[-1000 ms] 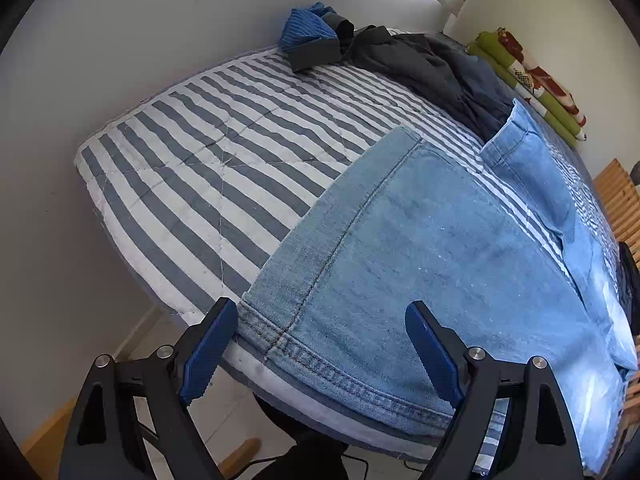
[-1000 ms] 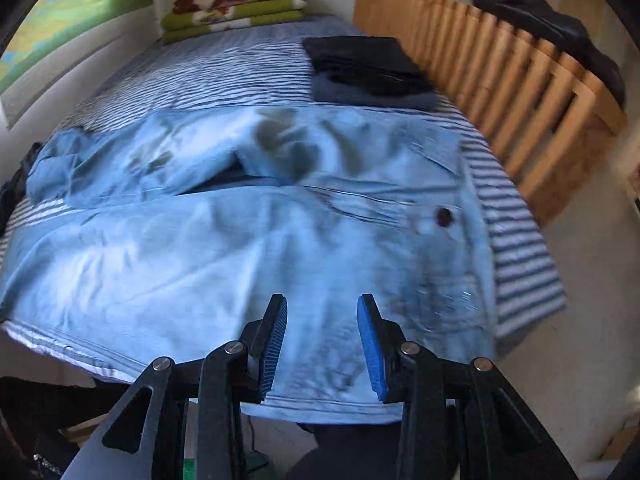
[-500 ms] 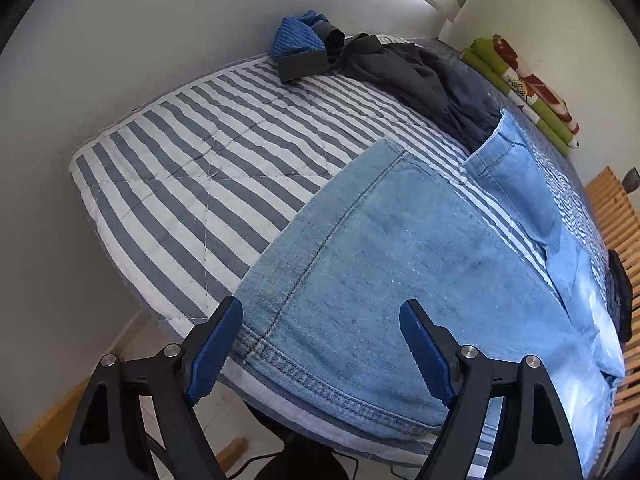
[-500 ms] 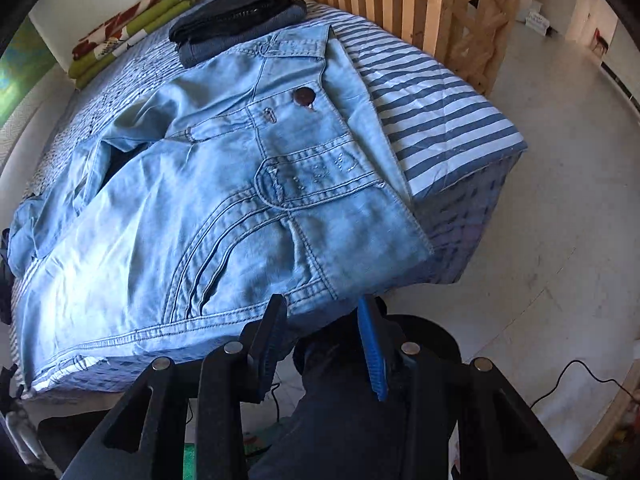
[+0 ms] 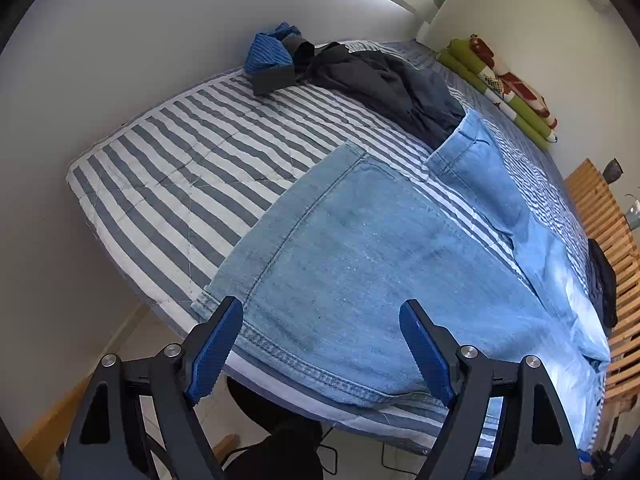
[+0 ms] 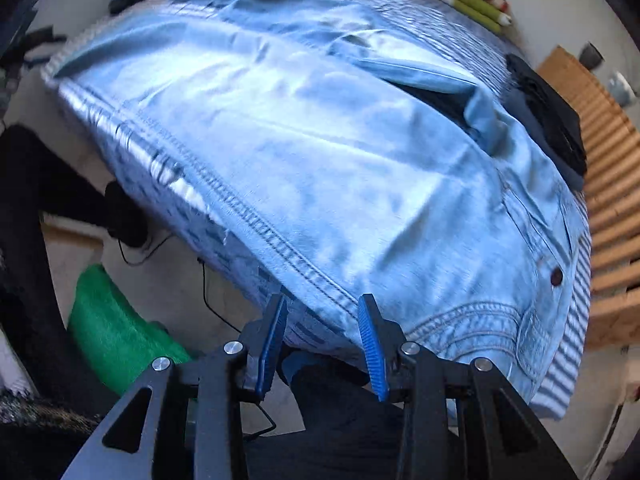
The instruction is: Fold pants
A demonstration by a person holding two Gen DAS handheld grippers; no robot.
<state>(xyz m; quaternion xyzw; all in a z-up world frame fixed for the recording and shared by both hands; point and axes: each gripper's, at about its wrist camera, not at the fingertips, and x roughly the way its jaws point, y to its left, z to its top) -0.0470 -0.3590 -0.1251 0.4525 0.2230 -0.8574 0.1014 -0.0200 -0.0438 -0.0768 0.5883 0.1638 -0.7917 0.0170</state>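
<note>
Beyond jeans (image 5: 360, 248): dark clothes heap (image 5: 384, 80), folded blankets (image 5: 508, 84).

A bed (image 5: 168, 184) covered in a grey-and-white striped quilt carries light blue denim pants (image 5: 360, 264) spread flat across its near half, one leg hem reaching the bed's front edge. Beyond the pants, against the wall, lies a heap of dark clothes (image 5: 384, 84) with a blue striped garment (image 5: 268, 52) beside it. Folded green and red blankets (image 5: 504, 84) sit at the far end. A stack of dark folded garments (image 6: 552, 120) rests beside the pants' waistband, near the wooden slatted rail (image 6: 608, 184).
</note>
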